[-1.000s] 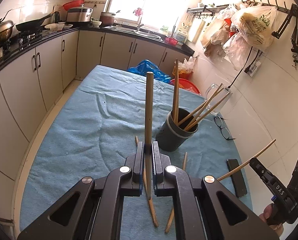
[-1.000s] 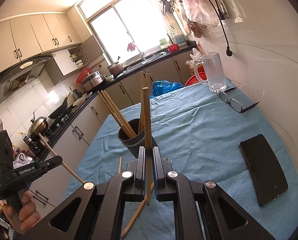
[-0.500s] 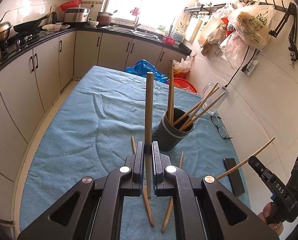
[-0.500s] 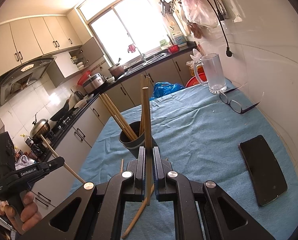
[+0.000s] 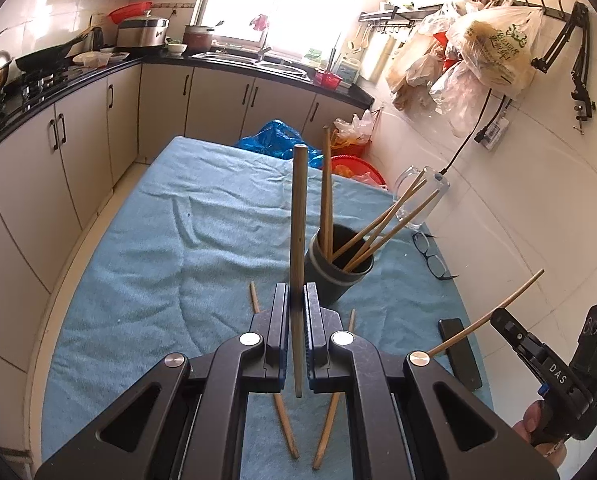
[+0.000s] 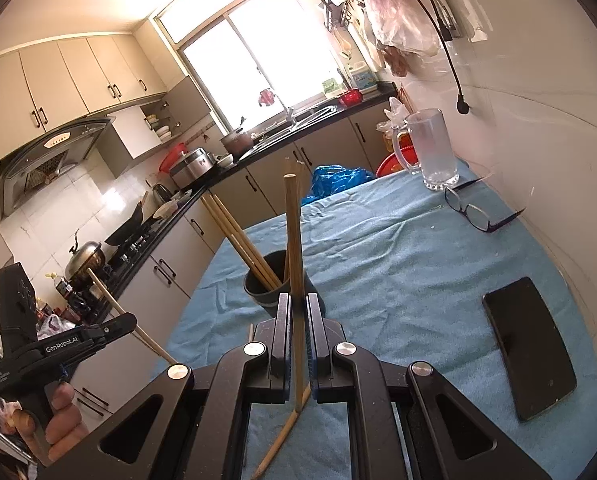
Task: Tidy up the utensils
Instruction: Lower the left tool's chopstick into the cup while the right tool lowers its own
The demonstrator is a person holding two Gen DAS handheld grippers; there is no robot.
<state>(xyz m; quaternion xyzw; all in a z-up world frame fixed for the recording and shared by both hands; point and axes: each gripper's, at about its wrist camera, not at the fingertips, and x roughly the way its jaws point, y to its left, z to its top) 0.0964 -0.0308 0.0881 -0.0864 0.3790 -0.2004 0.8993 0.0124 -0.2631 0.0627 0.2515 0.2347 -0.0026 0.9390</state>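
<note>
Your left hand-held gripper [image 5: 296, 316] clamps 1 chopstick [image 5: 298, 240] upright; your right hand-held gripper [image 6: 297, 320] clamps another [image 6: 294, 264]. The cup [image 5: 330, 276] stands just ahead on the worktop [image 5: 158, 240], 2 chopsticks [image 5: 284, 420] lying beneath.

**Tan wood on teal cloth**

The plain teal-blue cloth on the counter [image 5: 146, 248] carries a dark grey cylindrical holder [image 5: 330, 276] of tan wooden chopsticks [image 5: 326, 184]. Matte black fingers [image 5: 279, 332] (silver rivets) pinch another tan stick [image 5: 298, 220]. A glossy black slab phone [image 6: 530, 344] and black-rimmed glasses [image 6: 474, 212] lie nearby.
</note>
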